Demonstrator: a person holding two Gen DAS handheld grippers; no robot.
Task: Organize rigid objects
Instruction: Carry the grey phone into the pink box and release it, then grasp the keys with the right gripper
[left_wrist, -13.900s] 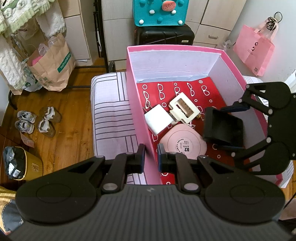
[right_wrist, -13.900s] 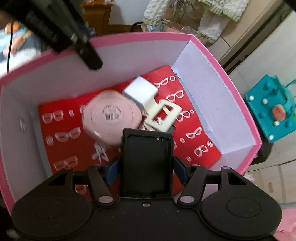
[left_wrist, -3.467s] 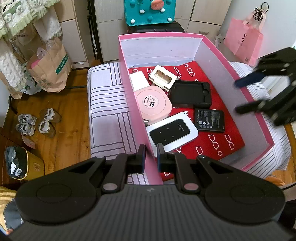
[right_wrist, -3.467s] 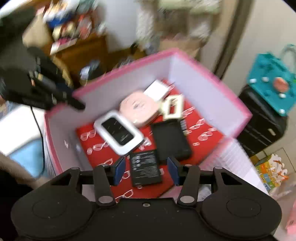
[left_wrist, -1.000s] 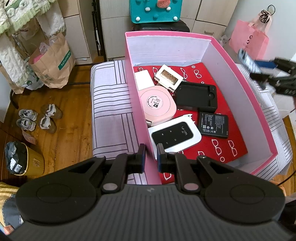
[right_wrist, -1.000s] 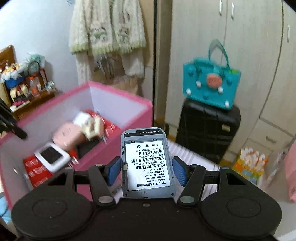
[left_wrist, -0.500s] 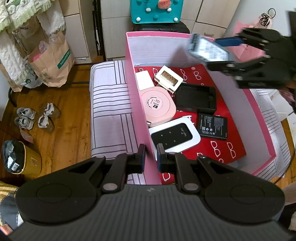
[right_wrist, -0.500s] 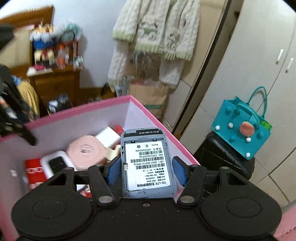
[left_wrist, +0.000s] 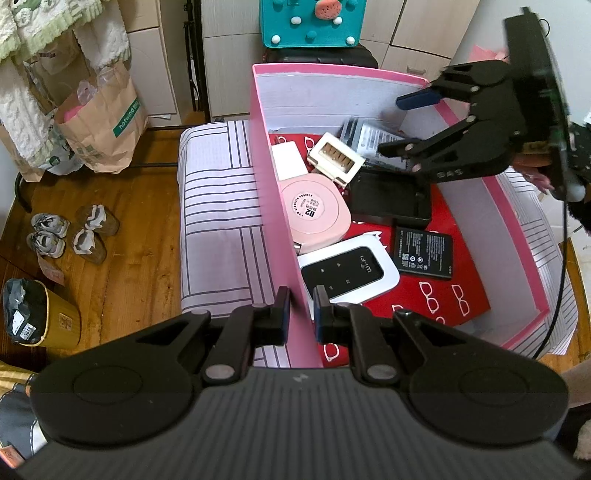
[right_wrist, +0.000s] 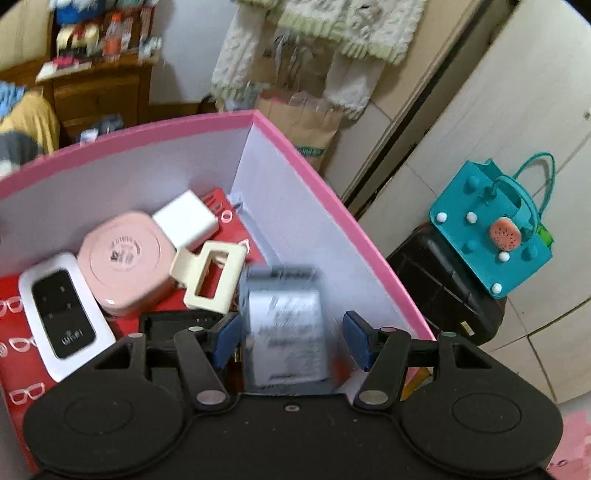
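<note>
The left gripper (left_wrist: 301, 314) is shut tight on the near left wall of the pink box (left_wrist: 332, 79); the thin wall sits right between its two pads; the gripper's big black body hides the near corner of the box.

The right gripper (right_wrist: 291, 338) is over the far right part of the box, with its jaws about half open; a grey device (right_wrist: 284, 325) is between them, but it is all blurry, so its label cannot be read; there is a gap between it and the right pad, and on the left side I cannot tell if it touches.

Inside the box, on the red floor, a black cover (left_wrist: 391, 199) lies partly hidden under the right gripper; a cream part (left_wrist: 336, 158) and a white block (left_wrist: 286, 160) lie at the far end; a pink round case (left_wrist: 314, 210) is by the left wall; a white wifi box (left_wrist: 349, 271) lies near the left gripper; a black battery (left_wrist: 423, 253) lies just right of it.

The box sits on a striped bed (left_wrist: 218, 206); far behind it is a teal bag (right_wrist: 491, 229) on a black suitcase (right_wrist: 443, 288).
</note>
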